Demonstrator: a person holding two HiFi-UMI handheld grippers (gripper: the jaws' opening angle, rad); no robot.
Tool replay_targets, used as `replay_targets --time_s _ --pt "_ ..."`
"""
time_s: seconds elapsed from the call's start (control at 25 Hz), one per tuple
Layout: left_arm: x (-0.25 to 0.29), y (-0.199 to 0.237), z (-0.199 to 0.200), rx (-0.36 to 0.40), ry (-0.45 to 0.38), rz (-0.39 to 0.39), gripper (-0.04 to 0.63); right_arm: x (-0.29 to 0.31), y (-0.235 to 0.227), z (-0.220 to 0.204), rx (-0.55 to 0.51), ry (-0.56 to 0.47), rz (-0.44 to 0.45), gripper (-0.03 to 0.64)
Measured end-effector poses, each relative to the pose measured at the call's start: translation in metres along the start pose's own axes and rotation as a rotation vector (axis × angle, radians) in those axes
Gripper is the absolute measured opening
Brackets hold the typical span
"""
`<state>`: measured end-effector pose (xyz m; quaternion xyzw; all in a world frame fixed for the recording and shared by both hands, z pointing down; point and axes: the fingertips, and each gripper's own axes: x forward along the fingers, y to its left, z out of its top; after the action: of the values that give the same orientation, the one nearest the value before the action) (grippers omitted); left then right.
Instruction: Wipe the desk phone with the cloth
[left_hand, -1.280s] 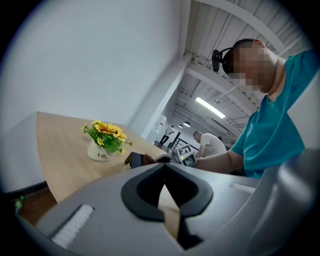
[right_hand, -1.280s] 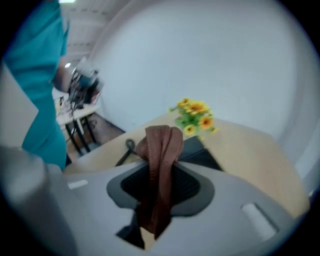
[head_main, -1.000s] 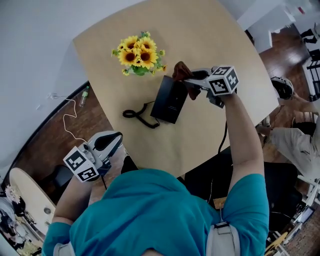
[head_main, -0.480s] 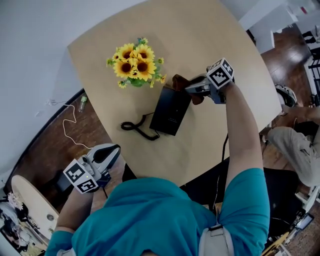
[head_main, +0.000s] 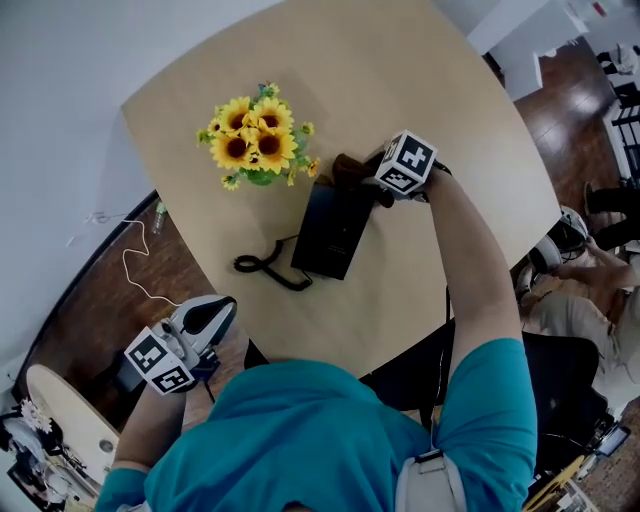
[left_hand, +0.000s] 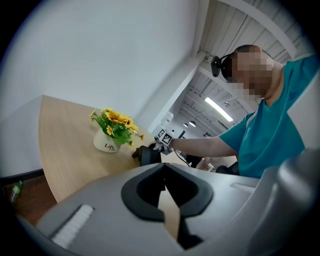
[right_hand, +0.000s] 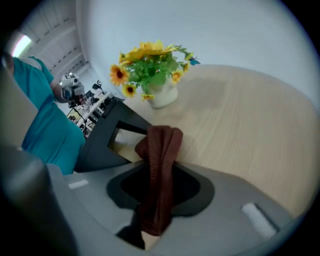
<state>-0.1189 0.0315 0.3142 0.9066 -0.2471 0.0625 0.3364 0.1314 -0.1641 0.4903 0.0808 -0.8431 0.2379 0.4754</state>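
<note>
Where the cloth (right_hand: 160, 160) is: pinched upright in the right tongs (head_main: 362, 180), a brown fold sticking out beyond their tips.
Right tongs: clenched on the cloth, as the right gripper view shows; the marker cube sits on top of them in the head view.
Right tongs, place: over the far end of the desk phone (head_main: 335, 225), on the side nearest the sunflowers (head_main: 248, 145).
Cloth and phone: the cloth's free end lies at the phone's far edge; whether it presses on the casing cannot be told.
Desk phone: black, lying slantwise near the middle of the table (head_main: 430, 80), its long side running from the flowers toward the person.
Cord (head_main: 265, 268): black and coiled, on the table at the phone's left, running in to its near corner.
Sunflowers: yellow heads with green leaves in a small white pot (left_hand: 106, 142), just beside the phone's far left corner.
Left tongs (head_main: 205, 318): closed with nothing between them, tips meeting in the left gripper view.
Left tongs, place: held low at the person's left, off the table's near edge and above the wooden floor (head_main: 110, 300), well apart from the phone.
Person: teal shirt (head_main: 330, 430), right arm stretched across the table to the phone.
</note>
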Motion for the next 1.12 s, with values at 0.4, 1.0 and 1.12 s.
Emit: replay_targets --time_s 0.4,1.0,1.12 --pt "0.000 0.003 0.003 0.004 0.005 -0.006 0.005 -0.036 0.038 0.025 0.221 -0.290 0.323 0.114" --pt "0.011 -0.017 0.014 0.027 0.043 -0.011 0.005 -0.086 0.052 -0.011 0.622 -1.033 -0.116 0.114" --pt "0.017 -0.026 0.011 0.039 0.074 -0.020 0.005 -0.083 0.057 -0.016 0.690 -1.154 -0.104 0.114"
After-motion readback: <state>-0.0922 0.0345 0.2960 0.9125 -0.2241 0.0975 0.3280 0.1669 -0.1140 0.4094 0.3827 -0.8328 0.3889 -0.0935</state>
